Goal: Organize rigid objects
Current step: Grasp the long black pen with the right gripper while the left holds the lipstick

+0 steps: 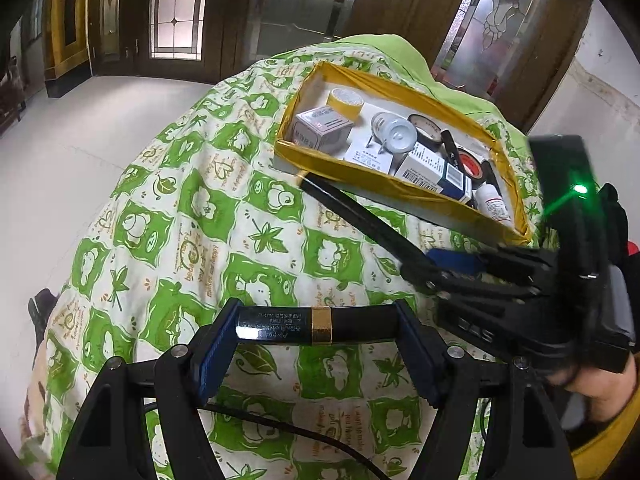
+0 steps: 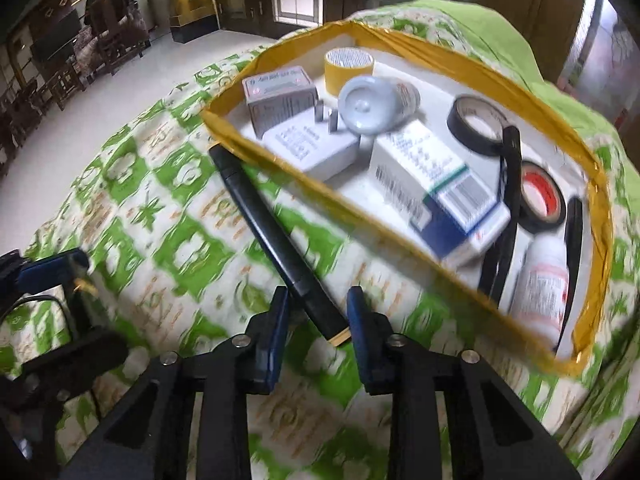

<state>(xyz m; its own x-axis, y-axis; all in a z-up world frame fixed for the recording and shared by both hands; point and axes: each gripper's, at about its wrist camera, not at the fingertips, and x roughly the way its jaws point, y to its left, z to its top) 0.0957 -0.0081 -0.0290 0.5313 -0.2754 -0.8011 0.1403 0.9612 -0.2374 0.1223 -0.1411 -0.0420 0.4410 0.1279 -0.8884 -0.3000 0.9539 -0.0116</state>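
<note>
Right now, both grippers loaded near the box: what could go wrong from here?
1. The long black pen sits skewed between the right gripper fingers, gripped near one end with its tip at the yellow-rimmed box wall; it may snag there or pivot out.
2. The box is crowded with cartons, tape rolls and bottles; a dropped pen could land across them.
3. The left gripper holds the black gold-banded tube by its ends; it may slip.

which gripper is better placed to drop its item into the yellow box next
Right. The right gripper holds a long black stick whose far tip already reaches the yellow box rim. The left gripper holds its black tube farther back.
</note>
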